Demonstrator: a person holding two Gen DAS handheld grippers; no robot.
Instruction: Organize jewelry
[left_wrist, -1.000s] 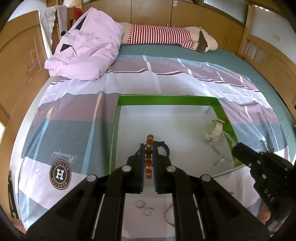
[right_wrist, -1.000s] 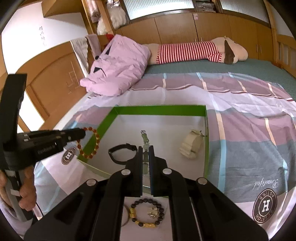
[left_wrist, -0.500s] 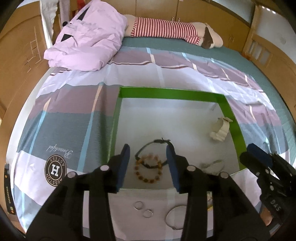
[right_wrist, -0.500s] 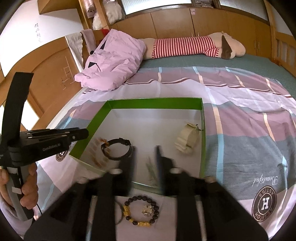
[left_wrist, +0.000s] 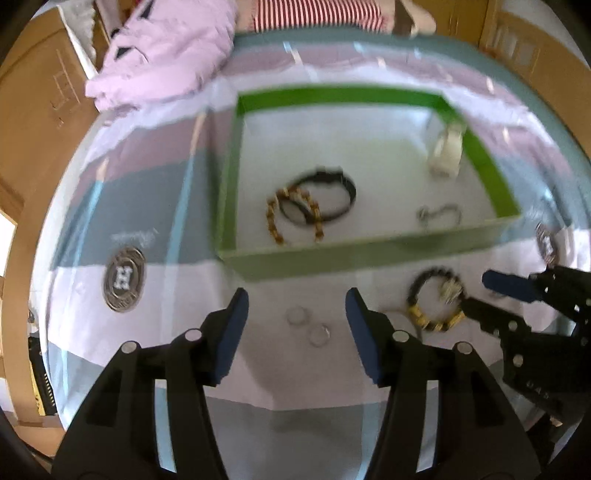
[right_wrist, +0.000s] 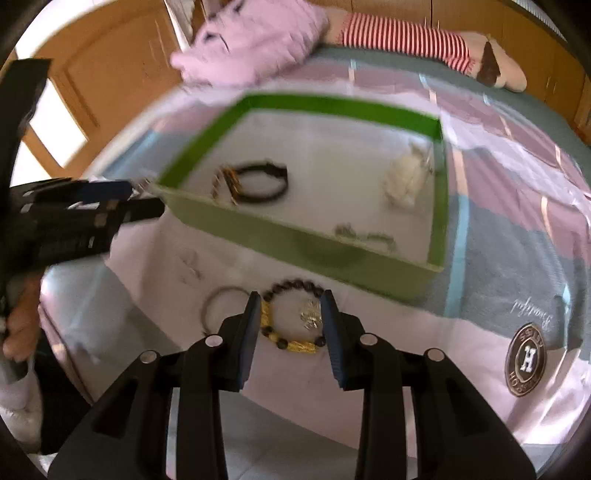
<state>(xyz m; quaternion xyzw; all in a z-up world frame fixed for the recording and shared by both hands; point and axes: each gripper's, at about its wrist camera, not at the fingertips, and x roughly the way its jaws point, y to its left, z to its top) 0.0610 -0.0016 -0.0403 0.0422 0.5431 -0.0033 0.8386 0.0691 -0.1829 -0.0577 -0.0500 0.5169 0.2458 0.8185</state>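
My right gripper (right_wrist: 290, 325) hangs over the beaded bracelet (right_wrist: 291, 319) on the bed, fingers (right_wrist: 248, 332) parted and straddling it, pinching nothing yet; I'd shift so one finger lands inside the loop, then close on the bead strand; my left gripper (left_wrist: 297, 314) has its fingers (left_wrist: 232, 332) opening, empty, two small rings (left_wrist: 308, 326) lying between the tips; best to take one ring at a time. The left view shows those rings clearly; the right view blurs them but shows the thin bangle (right_wrist: 218, 306) left of my fingers; beyond them sits the green tray (left_wrist: 369, 251).
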